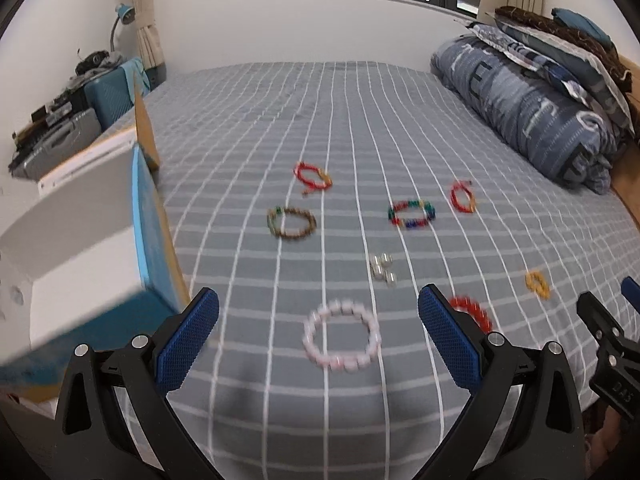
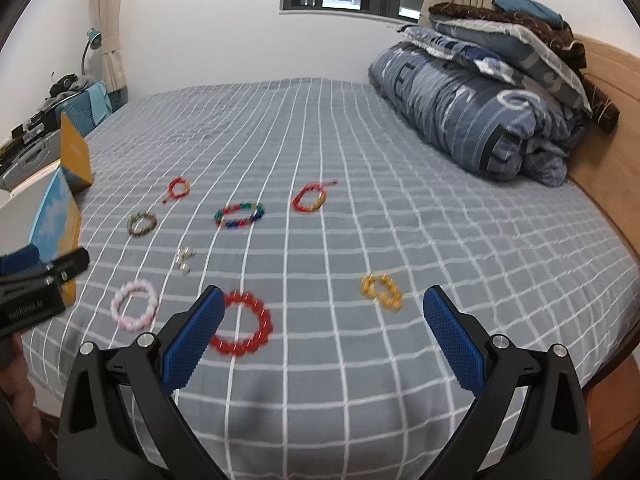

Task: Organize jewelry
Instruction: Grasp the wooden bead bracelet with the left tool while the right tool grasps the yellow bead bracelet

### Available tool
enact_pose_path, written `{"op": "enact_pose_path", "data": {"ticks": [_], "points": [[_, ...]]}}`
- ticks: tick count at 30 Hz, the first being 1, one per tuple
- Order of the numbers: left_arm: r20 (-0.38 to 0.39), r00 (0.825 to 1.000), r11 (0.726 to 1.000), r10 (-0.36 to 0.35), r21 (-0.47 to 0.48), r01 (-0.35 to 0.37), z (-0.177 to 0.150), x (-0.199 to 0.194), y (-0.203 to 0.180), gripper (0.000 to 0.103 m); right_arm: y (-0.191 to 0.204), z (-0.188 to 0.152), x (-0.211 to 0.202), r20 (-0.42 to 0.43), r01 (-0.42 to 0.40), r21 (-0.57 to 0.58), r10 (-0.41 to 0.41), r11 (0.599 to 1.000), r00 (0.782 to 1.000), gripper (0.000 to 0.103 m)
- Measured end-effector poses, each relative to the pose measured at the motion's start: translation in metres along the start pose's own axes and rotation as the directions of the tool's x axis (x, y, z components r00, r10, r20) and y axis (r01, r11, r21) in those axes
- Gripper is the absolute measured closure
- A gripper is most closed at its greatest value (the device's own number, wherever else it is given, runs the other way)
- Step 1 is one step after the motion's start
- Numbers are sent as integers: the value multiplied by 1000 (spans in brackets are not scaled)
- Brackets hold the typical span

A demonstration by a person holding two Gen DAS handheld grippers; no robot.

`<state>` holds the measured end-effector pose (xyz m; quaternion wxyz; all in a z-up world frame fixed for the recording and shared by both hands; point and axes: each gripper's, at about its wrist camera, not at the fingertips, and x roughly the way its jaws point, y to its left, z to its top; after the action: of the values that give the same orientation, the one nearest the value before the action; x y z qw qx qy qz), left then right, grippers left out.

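Left gripper (image 1: 319, 320) wide | pink bead bracelet (image 1: 341, 335) round, flat on bed (image 1: 256, 128)

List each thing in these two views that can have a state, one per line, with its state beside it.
left claw: open, empty, above the bed
right claw: open, empty
pink bracelet: flat on the sheet, loose
red bead bracelet: flat, loose
yellow bracelet: bunched, loose
multicolour bracelet: flat, loose
brown bracelet: flat, loose
box: open
quilt: folded
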<state>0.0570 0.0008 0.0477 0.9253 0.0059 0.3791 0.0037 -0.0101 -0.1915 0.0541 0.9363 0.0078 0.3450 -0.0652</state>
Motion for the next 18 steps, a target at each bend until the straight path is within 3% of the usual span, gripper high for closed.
{"op": "enact_pose_path", "data": {"ticks": [7, 18], "points": [[-47, 999, 1000, -7, -25, 6, 47, 33, 10, 6, 1, 31, 31, -42, 36, -19, -37, 999, 998, 8], [-187, 982, 999, 23, -32, -30, 69, 127, 16, 6, 1, 40, 111, -169, 72, -38, -77, 997, 983, 8]]}}
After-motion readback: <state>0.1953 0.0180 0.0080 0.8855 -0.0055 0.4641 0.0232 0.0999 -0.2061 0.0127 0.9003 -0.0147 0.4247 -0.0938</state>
